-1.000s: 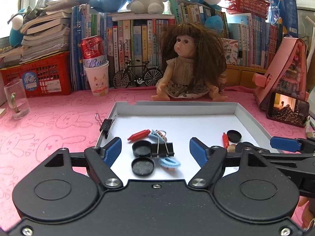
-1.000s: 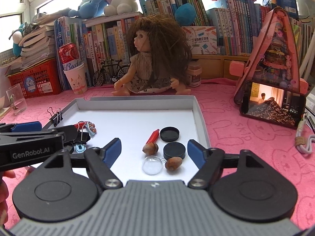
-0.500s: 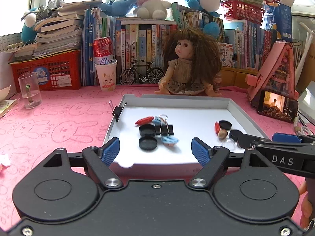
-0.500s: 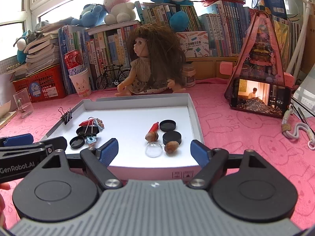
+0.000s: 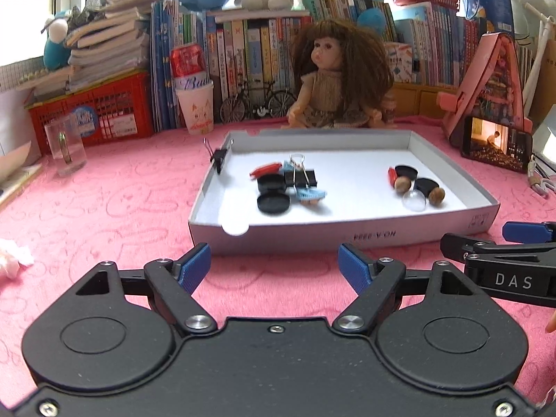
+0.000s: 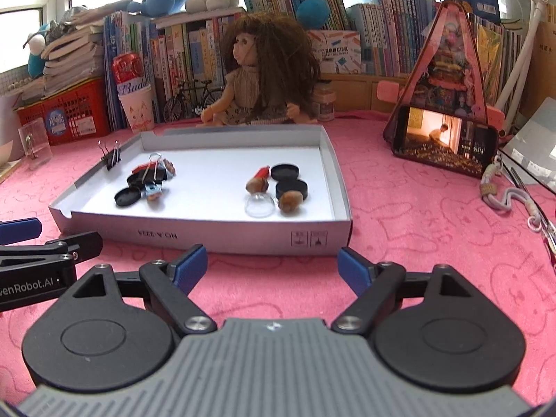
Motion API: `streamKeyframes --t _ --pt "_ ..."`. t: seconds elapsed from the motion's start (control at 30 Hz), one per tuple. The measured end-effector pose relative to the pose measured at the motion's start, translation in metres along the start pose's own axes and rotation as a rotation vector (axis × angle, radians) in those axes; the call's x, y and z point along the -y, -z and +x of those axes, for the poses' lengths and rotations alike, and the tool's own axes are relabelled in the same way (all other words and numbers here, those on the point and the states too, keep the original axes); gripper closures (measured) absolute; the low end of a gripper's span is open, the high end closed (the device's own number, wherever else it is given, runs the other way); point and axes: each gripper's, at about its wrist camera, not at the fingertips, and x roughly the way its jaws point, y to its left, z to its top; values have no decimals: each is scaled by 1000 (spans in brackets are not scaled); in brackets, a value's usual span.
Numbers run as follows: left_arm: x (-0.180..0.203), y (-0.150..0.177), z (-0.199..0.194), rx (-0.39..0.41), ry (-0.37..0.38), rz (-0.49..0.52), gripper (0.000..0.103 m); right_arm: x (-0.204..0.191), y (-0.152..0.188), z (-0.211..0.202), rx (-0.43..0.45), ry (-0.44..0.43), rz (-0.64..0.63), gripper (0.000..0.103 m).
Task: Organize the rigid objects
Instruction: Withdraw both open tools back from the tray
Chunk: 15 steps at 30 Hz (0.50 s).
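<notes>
A shallow white box tray [image 5: 382,234] [image 6: 208,234] lies on the pink cloth. Its left part holds black caps [image 5: 273,203], a black binder clip [image 5: 301,176], a red piece [image 5: 266,170] and a light blue piece [image 5: 311,194]. Its right part holds black caps [image 6: 291,187], two brown nuts [image 6: 290,201], a clear dome [image 6: 259,205] and a red piece [image 6: 261,173]. Another binder clip [image 5: 219,158] grips the tray's left wall. My left gripper [image 5: 274,266] and right gripper [image 6: 272,266] are both open and empty, in front of the tray.
A doll [image 5: 335,80] sits behind the tray before a row of books. A paper cup with a can [image 5: 194,104], a red basket [image 5: 90,111] and a glass [image 5: 66,146] stand at the left. A pink house with a phone [image 6: 448,139] stands at the right.
Both grippers have drawn back from over the tray to the cloth in front of it. They stay open and empty. The objects in the tray have not moved.
</notes>
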Motion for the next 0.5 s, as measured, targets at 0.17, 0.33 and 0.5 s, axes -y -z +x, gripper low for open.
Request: streamKeyframes --t 0.17,0.33,0.5 --pt "-2 3 9 -35 -25 -1 24 -1 2 8 -37 12 -8 13" --pt "-5 1 19 -70 -56 -18 22 -4 -3 14 -44 24 -27 9" --pt "-5 5 25 -80 -64 -22 17 -6 -1 20 -57 26 -33 7"
